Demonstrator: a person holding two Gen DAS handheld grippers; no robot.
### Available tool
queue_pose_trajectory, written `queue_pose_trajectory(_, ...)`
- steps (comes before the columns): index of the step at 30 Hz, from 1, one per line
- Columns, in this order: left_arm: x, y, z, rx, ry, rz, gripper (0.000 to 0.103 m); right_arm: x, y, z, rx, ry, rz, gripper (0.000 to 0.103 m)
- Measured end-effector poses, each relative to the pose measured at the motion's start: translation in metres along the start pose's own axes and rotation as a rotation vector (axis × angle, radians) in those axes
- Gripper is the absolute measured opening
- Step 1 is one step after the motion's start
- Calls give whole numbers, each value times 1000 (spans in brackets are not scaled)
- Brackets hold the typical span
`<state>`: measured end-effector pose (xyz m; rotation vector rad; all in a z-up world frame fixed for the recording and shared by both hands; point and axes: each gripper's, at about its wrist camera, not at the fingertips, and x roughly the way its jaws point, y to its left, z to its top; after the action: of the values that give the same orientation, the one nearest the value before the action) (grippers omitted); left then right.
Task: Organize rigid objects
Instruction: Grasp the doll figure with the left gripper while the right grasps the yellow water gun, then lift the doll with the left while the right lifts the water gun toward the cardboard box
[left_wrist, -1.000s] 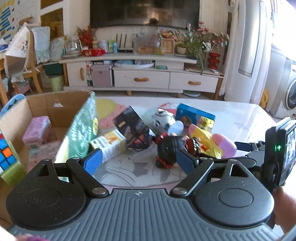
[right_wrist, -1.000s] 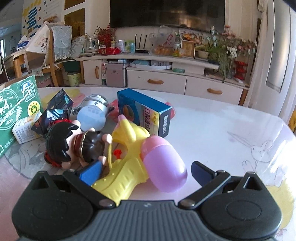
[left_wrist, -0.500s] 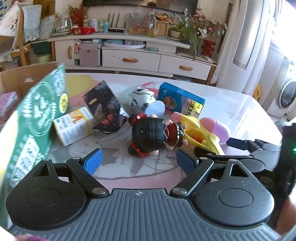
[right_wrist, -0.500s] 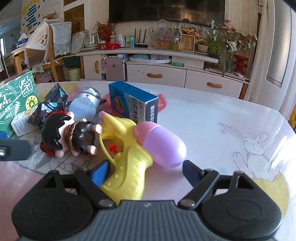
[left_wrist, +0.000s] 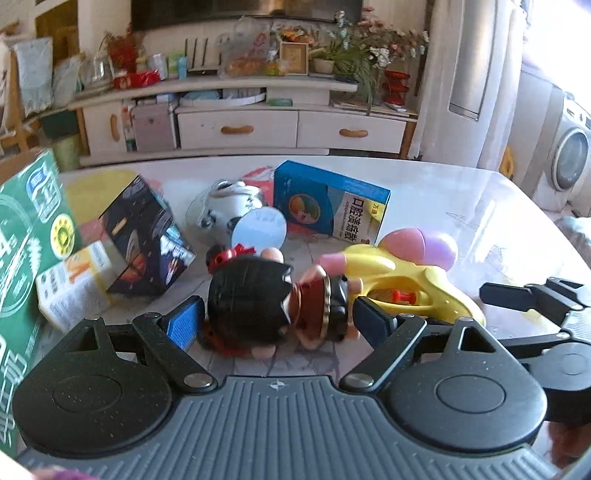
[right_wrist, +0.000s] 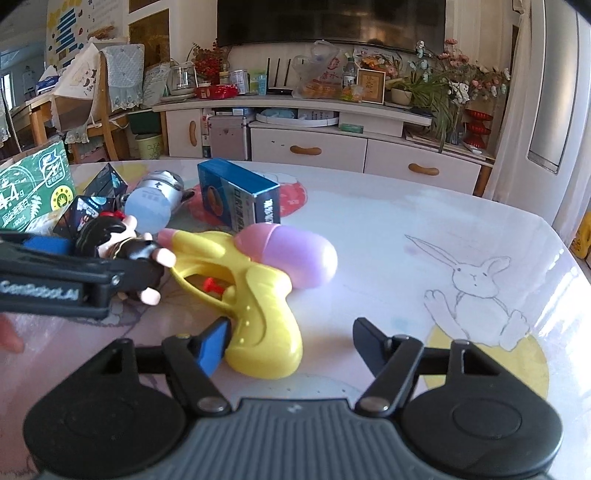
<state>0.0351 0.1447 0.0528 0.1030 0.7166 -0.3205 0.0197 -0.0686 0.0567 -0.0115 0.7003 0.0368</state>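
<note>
- Two sets of tongs work the cluttered worktop (right_wrist: 406, 221) at once, each lined up on its own toy.
- The left tongs (left_wrist: 273, 321) stand wide open, astride the black-haired doll (left_wrist: 266, 295) lying on its side; neither pad seems to press it yet, and nothing is held.
- The right tongs (right_wrist: 291, 343) are also wide open and empty, with the yellow water gun (right_wrist: 243, 295) grip between the pads, its left pad just beside the handle.
- The blue medicine box (left_wrist: 332, 206), black printed cube box (left_wrist: 147, 236) and green carton (left_wrist: 33, 240) wait behind.
- I judge this the reach-and-grasp step; next, each pair must close firmly, then lift clear.
</note>
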Motion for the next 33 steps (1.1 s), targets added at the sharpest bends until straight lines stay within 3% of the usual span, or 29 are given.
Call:
queue_pose_trajectory(16,13,4,10,-30,5,-35,103,8,1,3,11,-18,-4,76)
queue_pose_trajectory(19,12,2,10,-25,0,-26,103,9,2,4,22,-28,-12,69)
queue_pose_trajectory(23,11,-2,9,-10,-11,-13,103,9,4,5,22,-42,-11,43)
queue_pose_trajectory(33,2,-2,0,-38,-1,12,103,4,3,4,42,-50,-2,39)
